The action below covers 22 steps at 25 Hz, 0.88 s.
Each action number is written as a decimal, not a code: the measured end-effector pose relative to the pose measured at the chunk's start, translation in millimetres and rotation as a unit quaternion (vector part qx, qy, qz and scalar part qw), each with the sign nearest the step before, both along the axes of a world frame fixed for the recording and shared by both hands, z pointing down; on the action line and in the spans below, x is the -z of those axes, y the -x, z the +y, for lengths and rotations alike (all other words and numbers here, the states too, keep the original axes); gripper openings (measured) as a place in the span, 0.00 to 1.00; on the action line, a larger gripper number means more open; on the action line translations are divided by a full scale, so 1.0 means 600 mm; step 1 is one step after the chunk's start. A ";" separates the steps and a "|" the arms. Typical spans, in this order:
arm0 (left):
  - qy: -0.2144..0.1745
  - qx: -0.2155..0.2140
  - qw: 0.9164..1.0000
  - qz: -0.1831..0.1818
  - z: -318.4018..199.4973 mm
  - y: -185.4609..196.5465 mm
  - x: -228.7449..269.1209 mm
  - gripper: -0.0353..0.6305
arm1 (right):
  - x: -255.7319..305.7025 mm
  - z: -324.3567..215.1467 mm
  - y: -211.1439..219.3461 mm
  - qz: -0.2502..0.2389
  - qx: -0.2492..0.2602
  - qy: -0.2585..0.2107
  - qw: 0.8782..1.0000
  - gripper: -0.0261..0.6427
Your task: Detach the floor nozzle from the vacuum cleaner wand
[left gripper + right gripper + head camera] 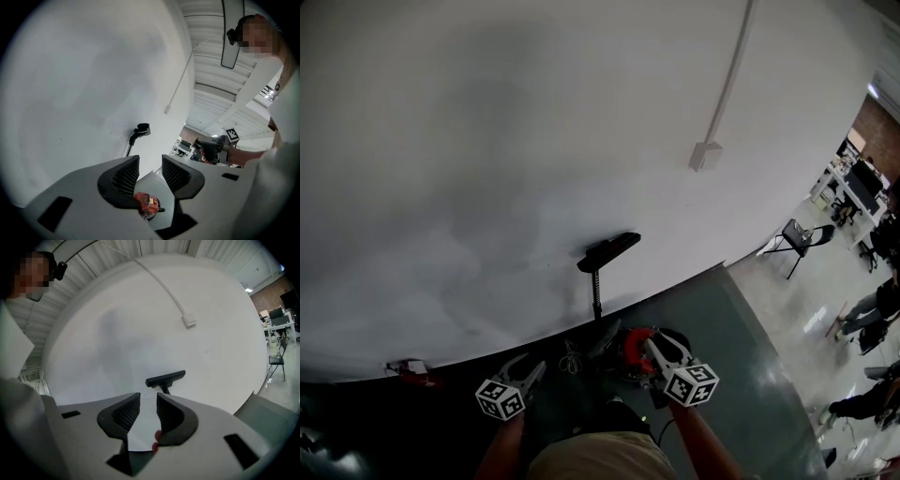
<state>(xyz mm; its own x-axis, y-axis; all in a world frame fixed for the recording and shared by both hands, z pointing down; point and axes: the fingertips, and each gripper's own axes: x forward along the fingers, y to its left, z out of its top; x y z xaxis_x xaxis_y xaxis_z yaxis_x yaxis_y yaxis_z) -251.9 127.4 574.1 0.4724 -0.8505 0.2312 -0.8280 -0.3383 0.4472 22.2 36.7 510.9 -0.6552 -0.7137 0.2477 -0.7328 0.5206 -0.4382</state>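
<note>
A grey floor (741, 328) runs up to a broad white wall (487, 141). Nearest, the left claw (532, 371) and the right claw (650, 345) hang low in front of the person, each with its jaws almost together and nothing between them. Just beyond the claws, the red vacuum cleaner body (635, 351) sits on the floor. From there the thin wand (596, 298) stands up against the wall, and the black floor nozzle (609, 250) sits on its far end, apart from both claws. Nothing looks started: the nozzle is still attached, so reaching it, gripping wand and nozzle, and pulling them apart all remain.
</note>
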 end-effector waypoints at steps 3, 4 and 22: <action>0.002 0.002 1.000 -0.007 -0.017 -0.001 0.003 0.29 | -0.010 -0.021 0.002 -0.006 0.005 0.010 1.000 0.21; 0.004 0.005 1.000 -0.008 -0.023 -0.002 0.003 0.29 | -0.012 -0.028 0.002 -0.009 0.007 0.013 1.000 0.21; 0.043 0.049 0.996 -0.060 -0.155 -0.029 0.018 0.29 | -0.019 -0.139 -0.015 -0.071 0.060 0.058 0.994 0.21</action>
<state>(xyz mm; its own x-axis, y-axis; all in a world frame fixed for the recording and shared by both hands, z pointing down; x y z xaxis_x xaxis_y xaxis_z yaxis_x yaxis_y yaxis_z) -234.3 34.4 563.2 0.3518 -0.8661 0.3550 -0.9047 -0.2172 0.3666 31.5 -46.9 522.5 -0.7674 -0.6008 0.2239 -0.5959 0.5395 -0.5948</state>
